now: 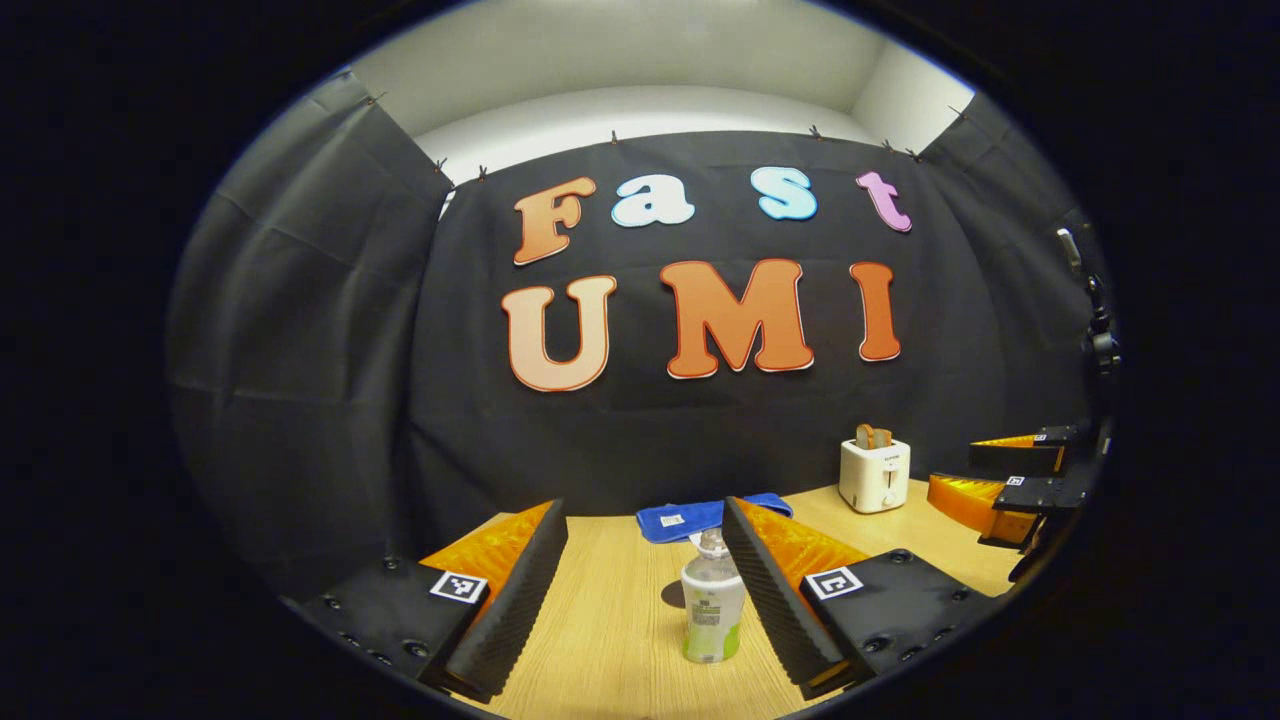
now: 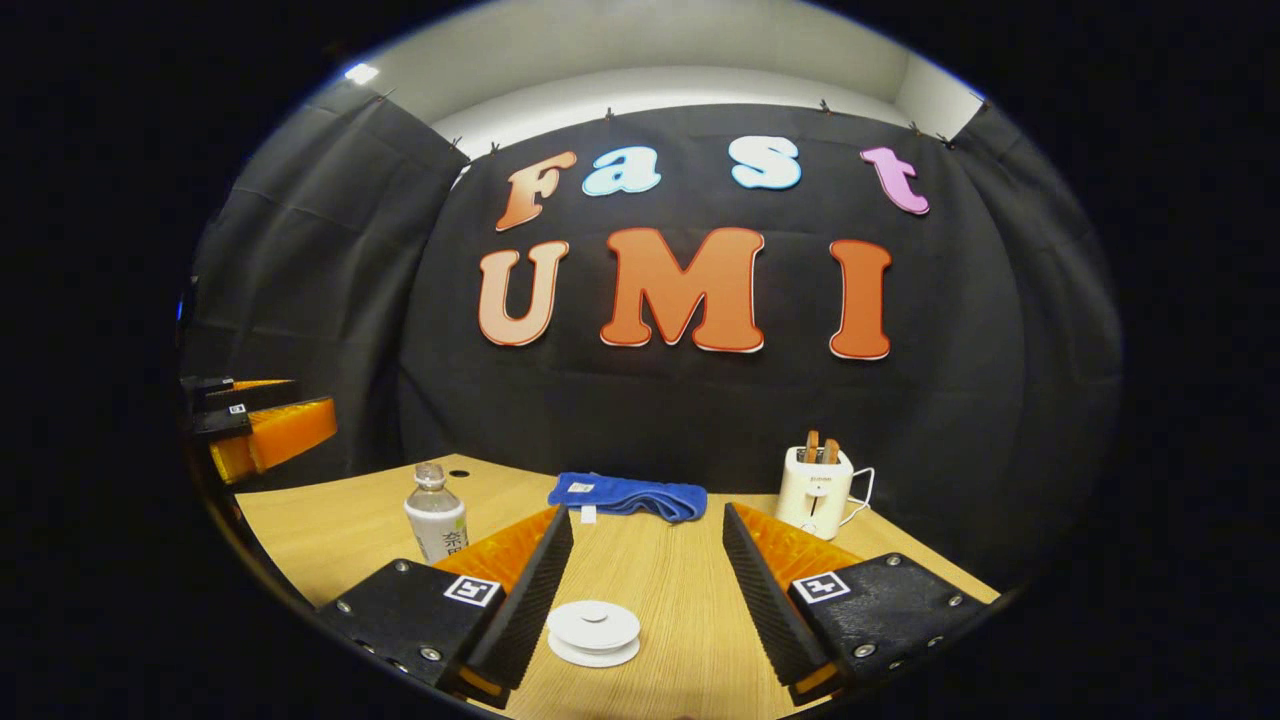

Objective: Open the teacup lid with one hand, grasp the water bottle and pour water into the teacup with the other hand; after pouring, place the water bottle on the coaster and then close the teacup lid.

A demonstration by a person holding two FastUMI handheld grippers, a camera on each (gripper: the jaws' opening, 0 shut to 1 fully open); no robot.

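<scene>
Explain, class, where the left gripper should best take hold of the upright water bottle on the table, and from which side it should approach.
Probably the labelled body of the water bottle, below its narrower neck, approached level from the front. It stands upright on the table, already between the open fingers of the left gripper, and its straight round sides suit two flat pads.

The left hand-held gripper (image 1: 640,590) has its two fingers spread wide, level and pointing forward, with nothing pressed between the pads (the ribbed inner faces stand well apart). The right hand-held gripper (image 2: 640,590) is posed the same way: fingers parted, tips forward, gripping nothing. From the left gripper view the right hand-held gripper also appears far off at the right edge, fingers apart; from the right gripper view the left one sits at the far left edge.
</scene>
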